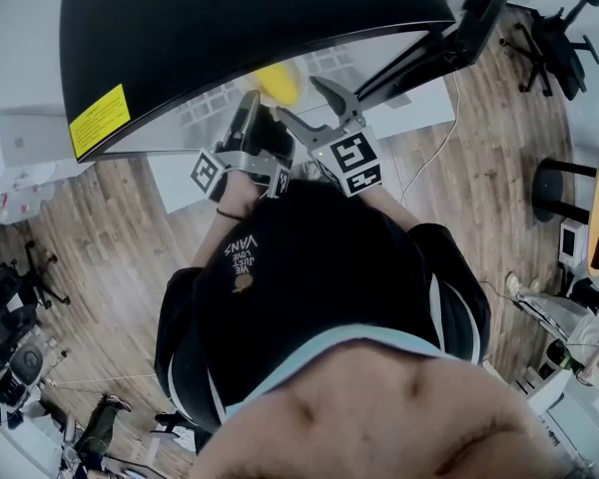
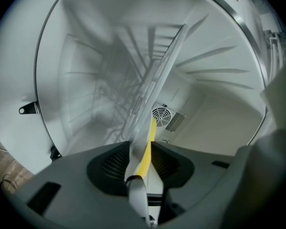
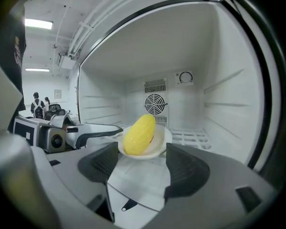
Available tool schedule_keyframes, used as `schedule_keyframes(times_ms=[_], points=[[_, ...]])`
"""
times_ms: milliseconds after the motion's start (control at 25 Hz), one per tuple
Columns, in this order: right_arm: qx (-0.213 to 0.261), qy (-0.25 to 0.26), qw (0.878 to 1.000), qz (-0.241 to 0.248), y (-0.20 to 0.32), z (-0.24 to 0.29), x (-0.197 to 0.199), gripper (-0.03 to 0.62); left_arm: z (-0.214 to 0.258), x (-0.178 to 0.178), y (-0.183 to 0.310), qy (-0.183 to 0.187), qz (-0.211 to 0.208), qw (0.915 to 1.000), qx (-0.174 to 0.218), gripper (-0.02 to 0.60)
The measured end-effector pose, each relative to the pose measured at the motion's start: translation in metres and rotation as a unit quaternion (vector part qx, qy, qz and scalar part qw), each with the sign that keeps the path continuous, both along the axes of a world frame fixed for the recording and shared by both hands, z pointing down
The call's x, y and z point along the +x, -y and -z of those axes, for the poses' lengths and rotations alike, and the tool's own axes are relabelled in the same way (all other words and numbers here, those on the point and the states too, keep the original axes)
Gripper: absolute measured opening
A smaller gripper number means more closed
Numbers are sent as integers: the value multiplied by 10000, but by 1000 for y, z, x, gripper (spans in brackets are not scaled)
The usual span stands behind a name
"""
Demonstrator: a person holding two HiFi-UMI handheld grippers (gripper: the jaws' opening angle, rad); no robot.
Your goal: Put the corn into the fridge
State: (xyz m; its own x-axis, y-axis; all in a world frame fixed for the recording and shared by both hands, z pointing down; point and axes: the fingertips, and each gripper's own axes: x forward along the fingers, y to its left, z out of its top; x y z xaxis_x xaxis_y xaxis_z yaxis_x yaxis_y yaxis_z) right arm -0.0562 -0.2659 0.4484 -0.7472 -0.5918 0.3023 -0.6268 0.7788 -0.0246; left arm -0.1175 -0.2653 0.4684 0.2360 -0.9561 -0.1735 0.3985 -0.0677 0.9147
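Observation:
The yellow corn [image 3: 139,133] lies on a small white plate [image 3: 160,143], held inside the open white fridge [image 3: 219,94] above its wire shelf [image 3: 193,136]. My left gripper [image 2: 140,152] is shut on the plate's rim; in its own view the plate [image 2: 155,87] shows edge-on with a strip of the corn [image 2: 148,144] behind it. From the right gripper view the left gripper [image 3: 88,131] reaches in from the left. My right gripper [image 3: 142,159] is open, its jaws wide apart just short of the plate. In the head view both grippers [image 1: 252,118] [image 1: 314,108] flank the corn [image 1: 278,81].
The black fridge door [image 1: 230,28] with a yellow label [image 1: 100,118] swings over the top of the head view. A round fan grille [image 3: 155,103] sits on the fridge's back wall. Office chairs [image 1: 554,38] and a wooden floor [image 1: 90,238] surround the person.

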Motion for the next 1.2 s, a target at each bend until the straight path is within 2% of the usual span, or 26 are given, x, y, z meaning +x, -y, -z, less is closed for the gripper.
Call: schedule_keyframes(times_ms=[1200], points=[[24,-20,9992,402,32,4,-20,305,12,-7,-4,-39,339,9992,218,120]])
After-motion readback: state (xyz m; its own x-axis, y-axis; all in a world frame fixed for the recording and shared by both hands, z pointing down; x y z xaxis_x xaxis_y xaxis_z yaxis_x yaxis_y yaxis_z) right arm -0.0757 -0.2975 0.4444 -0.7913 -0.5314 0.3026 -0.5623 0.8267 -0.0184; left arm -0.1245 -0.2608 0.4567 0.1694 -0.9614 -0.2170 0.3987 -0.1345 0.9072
